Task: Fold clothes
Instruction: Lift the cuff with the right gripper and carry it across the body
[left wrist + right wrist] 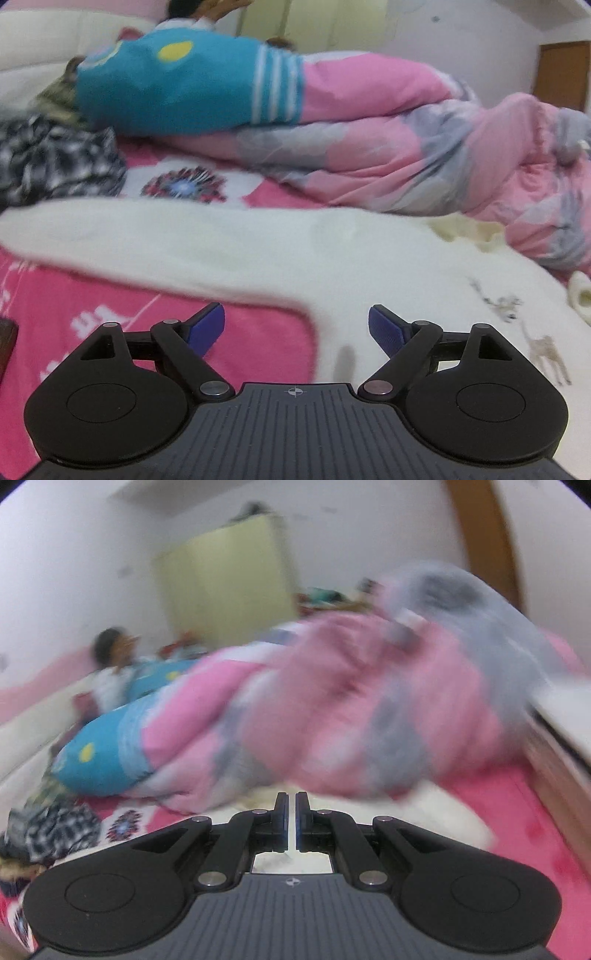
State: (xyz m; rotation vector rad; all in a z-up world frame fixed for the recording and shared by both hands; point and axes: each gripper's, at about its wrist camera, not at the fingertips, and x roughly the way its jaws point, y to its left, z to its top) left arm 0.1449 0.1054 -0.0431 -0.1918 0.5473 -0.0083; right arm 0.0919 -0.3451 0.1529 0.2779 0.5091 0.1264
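In the left wrist view, the left claw (pixel 295 325) stands wide with nothing between its blue pads, low in the frame, tipped downward over the white fleecy garment (pixel 280 243) spread across the pink printed bedsheet (pixel 92 295) — a sleeve stretches toward the left edge. The step looks like a fold just laid; next comes a fresh grip on an edge. In the right wrist view, blurred, the right claw (pixel 291 821) is pressed closed, seemingly empty, with the white garment under and behind it and the pink-and-grey quilt (pixel 332 709) beyond.

Garment (pixel 258 243) on bed (pixel 240 343), quilt (pixel 406 155) behind
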